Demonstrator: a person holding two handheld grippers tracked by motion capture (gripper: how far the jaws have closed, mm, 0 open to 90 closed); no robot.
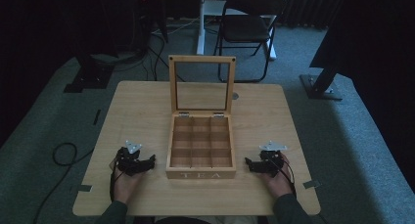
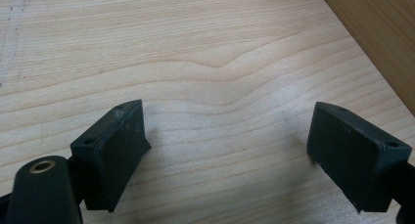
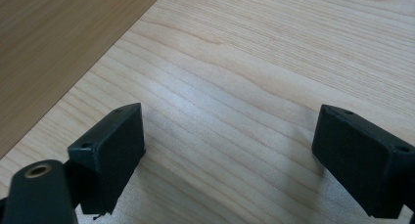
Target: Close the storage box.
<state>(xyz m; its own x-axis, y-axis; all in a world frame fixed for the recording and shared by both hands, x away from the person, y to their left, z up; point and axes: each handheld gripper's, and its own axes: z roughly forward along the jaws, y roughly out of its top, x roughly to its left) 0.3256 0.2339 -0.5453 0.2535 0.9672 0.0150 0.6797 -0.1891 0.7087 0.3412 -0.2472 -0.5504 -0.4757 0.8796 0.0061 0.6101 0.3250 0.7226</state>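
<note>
Your left hand (image 1: 126, 182) comes in over the near edge of the desk (image 1: 147, 101) and holds the left gripper (image 1: 147, 161) low over the wood, just left of the tea box (image 1: 200, 150). A grey three-cornered plate (image 1: 132, 146) sits on top of the gripper. In the left gripper view the left gripper (image 2: 227, 143) has its jaws spread wide, with nothing between them but bare, pale wood grain; the darker side wall of the box (image 2: 381, 38) cuts across the upper right corner.

In the middle of the desk, toward your edge, stands the wooden tea box, with "TEA" lettered on its front face. Its lid (image 1: 201, 84) is raised upright at the back on two hinges, and you see through its clear pane to the desk behind. Inside, wooden dividers split the box into nine compartments; in this dim light you cannot tell whether anything lies in them.

Your right hand (image 1: 279, 177) holds the right gripper (image 1: 249, 164) just right of the box, pointed toward it. In the right gripper view the right gripper (image 3: 227, 145) likewise has its jaws wide apart and holds nothing, and the box wall (image 3: 58, 48) fills the upper left corner.

Beyond the desk, on the grey carpet, stands a dark folding chair (image 1: 247, 31).
</note>
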